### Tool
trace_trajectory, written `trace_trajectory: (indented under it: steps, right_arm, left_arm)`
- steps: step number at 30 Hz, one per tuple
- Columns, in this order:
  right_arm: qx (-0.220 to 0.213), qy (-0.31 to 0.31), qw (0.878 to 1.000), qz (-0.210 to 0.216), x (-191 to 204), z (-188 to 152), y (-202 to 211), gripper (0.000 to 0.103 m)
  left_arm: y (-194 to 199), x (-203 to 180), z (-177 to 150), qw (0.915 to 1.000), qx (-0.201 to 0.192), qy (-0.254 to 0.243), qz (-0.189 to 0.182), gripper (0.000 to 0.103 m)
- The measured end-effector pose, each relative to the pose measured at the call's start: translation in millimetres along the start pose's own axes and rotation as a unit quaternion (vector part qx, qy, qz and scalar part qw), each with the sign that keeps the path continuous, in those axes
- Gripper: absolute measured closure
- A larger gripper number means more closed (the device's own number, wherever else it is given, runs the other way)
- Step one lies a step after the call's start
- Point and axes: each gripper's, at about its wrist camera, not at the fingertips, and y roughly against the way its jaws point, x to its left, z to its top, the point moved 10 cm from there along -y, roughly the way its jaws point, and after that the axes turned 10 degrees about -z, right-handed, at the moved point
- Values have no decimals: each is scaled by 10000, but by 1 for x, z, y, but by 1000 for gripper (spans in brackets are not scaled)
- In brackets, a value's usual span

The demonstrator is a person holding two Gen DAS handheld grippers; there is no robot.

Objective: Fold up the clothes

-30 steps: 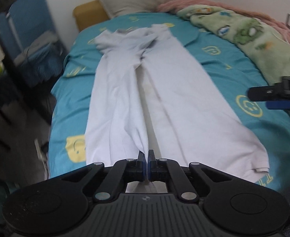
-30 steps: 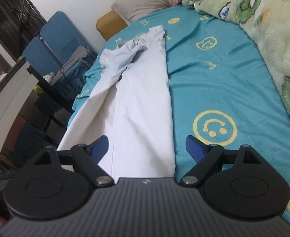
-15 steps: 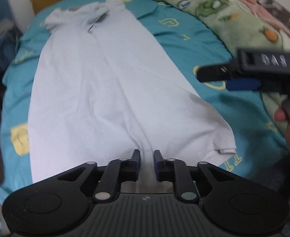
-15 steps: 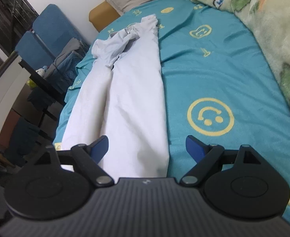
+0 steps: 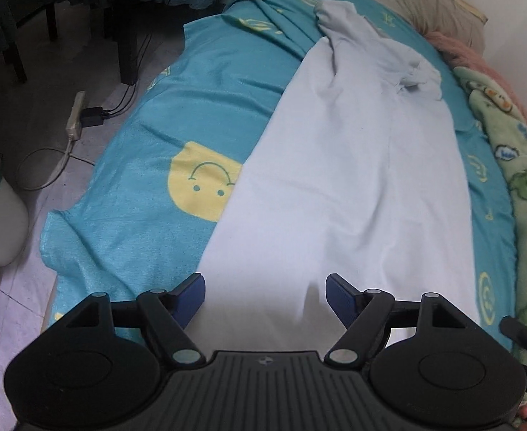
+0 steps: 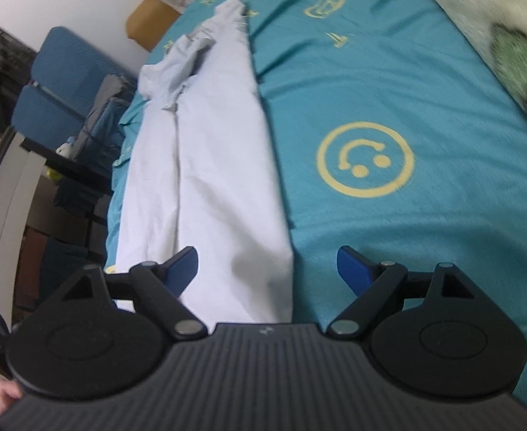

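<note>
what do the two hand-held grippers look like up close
Both match: the left hand-held gripper and right hand-held gripper have a ribbed dark grey body, two round black discs, black link arms with silver pivots, and blue finger pads.

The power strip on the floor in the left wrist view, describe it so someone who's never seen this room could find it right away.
Start at the bed with the teal sheet and look down at the floor off its left edge. The power strip lies there beside the dark furniture leg. It is a pale bar carrying a black plug, with a pale cord looping away.
</note>
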Motion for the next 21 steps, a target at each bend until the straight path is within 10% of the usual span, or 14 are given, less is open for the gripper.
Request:
trace_trajectory:
  steps: [5,12,16,18,20,21]
  right_arm:
    - [43,41,10000,-54,0,-2,-2,17]
    - [-243,284,9993,26,11,3,10,17]
    - [-257,292,9992,21,12,4,9,17]
    - [-258,267,9993,3,11,4,8,17]
    - [-277,245,9993,-23,10,5,8,17]
    - [-287,235,9993,-36,9,5,8,17]
  left_arm:
    - [2,0,-12,9994,-30,-182,277,29]
    - [19,-87,-27,9839,-146,-890,-1544,26]
    - [4,-112,-39,9801,58,-1414,-1394,27]
    - [4,-104,-36,9821,35,-1371,-1292,39]
    - [5,-96,-32,9840,12,-1327,-1189,92]
    - [5,-92,-30,9849,1,-1305,-1138,101]
